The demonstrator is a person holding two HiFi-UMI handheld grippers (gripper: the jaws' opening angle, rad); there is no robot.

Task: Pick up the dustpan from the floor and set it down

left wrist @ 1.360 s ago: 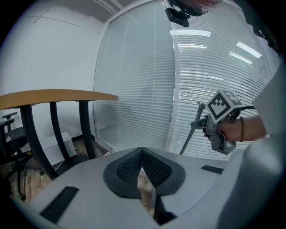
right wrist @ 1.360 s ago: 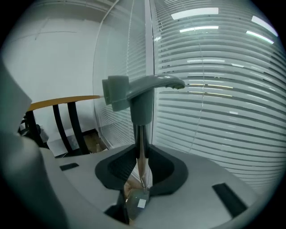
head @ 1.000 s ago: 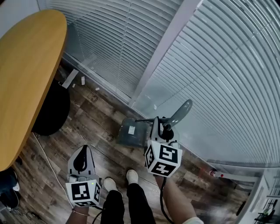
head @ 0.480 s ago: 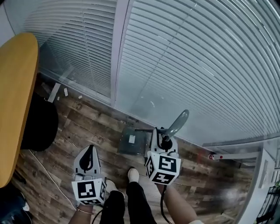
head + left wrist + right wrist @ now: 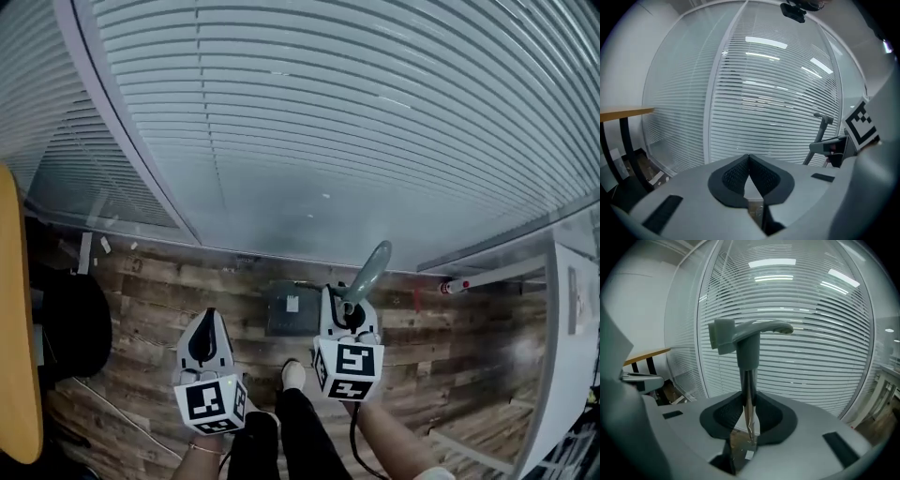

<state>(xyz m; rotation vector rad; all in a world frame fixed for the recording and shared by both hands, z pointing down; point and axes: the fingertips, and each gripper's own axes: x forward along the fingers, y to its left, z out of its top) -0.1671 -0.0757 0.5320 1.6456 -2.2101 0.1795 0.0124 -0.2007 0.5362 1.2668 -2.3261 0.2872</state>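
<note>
The dustpan is a dark grey pan [image 5: 292, 307] on a thin metal pole with a grey angled handle [image 5: 368, 271]. My right gripper [image 5: 345, 300] is shut on the pole just below the handle. The pan hangs in front of it over the wood floor; I cannot tell if it touches. In the right gripper view the pole [image 5: 748, 399] stands upright between the pads, with the handle [image 5: 751, 332] above my right gripper [image 5: 749, 404]. My left gripper [image 5: 208, 330] is beside it on the left, shut and holding nothing. Its pads meet at the tip in the left gripper view [image 5: 749, 158], where the handle [image 5: 822, 123] shows at right.
A glass wall with white blinds [image 5: 356, 122] runs close ahead. A wooden table edge [image 5: 13, 337] and a black round seat [image 5: 77, 323] are at the left. A white bar with a red tip [image 5: 473, 279] lies at right, near a white desk [image 5: 574, 309]. The person's shoes [image 5: 292, 375] are below.
Both grippers have swung rightward along the glass wall, with the dustpan still in the right one. The table has slid to the left edge of the head view.
</note>
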